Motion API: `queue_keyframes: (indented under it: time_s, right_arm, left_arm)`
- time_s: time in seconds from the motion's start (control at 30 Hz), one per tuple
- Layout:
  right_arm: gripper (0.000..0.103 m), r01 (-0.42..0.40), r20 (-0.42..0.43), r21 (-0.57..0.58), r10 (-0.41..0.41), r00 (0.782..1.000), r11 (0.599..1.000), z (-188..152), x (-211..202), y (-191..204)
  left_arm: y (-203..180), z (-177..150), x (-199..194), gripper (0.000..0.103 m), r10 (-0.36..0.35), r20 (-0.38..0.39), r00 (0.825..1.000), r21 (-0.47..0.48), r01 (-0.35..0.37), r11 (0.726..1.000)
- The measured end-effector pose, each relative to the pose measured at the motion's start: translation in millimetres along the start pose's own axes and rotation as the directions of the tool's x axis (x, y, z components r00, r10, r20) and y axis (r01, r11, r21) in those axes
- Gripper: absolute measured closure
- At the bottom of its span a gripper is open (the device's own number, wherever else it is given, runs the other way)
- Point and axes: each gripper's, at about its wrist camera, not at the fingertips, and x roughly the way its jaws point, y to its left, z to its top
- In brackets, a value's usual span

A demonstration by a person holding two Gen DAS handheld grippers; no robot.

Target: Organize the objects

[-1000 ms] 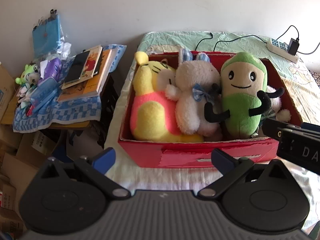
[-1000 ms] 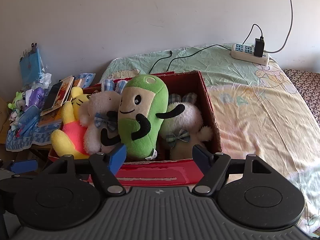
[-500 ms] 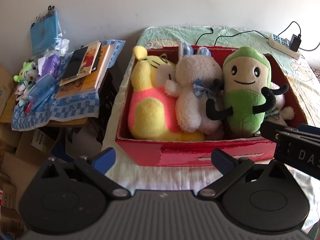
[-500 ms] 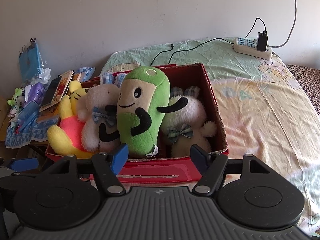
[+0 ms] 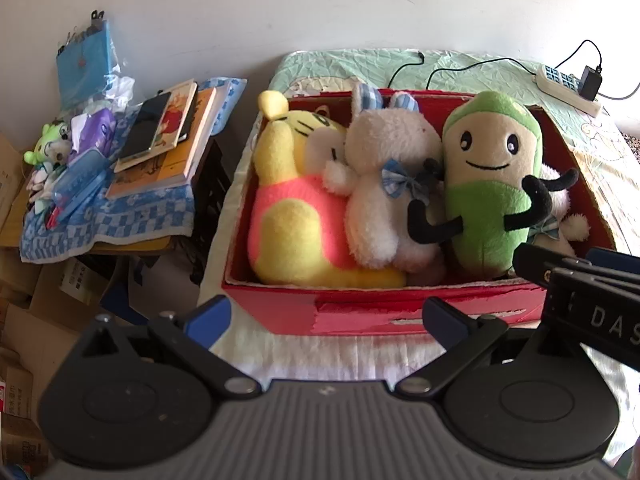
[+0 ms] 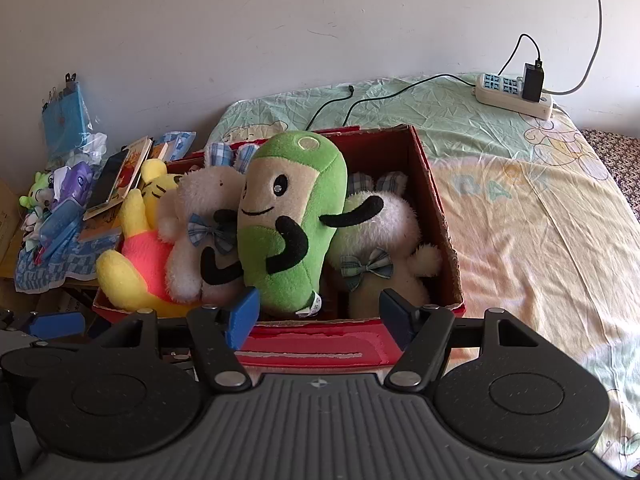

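Both the left gripper (image 5: 326,316) and the right gripper (image 6: 320,310) have fingers spread and empty, short of the red cardboard box (image 5: 360,312) on the bed (image 6: 520,220). Beyond the fingers, left to right, the box holds a yellow plush (image 5: 296,216), a white bunny (image 5: 384,184), the green plush (image 6: 288,216) and another bunny (image 6: 380,240). They are packed tight, so pulling one could drag its neighbour out or tip the box.

Fuzzy plush toys (image 5: 493,184); matt red cardboard box (image 5: 360,308); wrinkled cloth bedsheet (image 6: 520,208).

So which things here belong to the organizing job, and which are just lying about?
Job: red box; yellow plush; white bunny; green plush; second bunny; both open grippers, left, right.
Lying about: books; power strip; blue checked cloth.
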Motion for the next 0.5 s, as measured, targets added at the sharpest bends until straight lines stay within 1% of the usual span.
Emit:
queue_keyframes:
  time_s: [0.5]
  right_arm:
    - [0.034,-0.005,-0.001,0.007,0.005,1.0,1.0,2.1,1.6,-4.0]
  left_arm:
    - [-2.9,2.2,2.6,0.001,0.005,0.0,1.0,-0.004,-0.005,1.0]
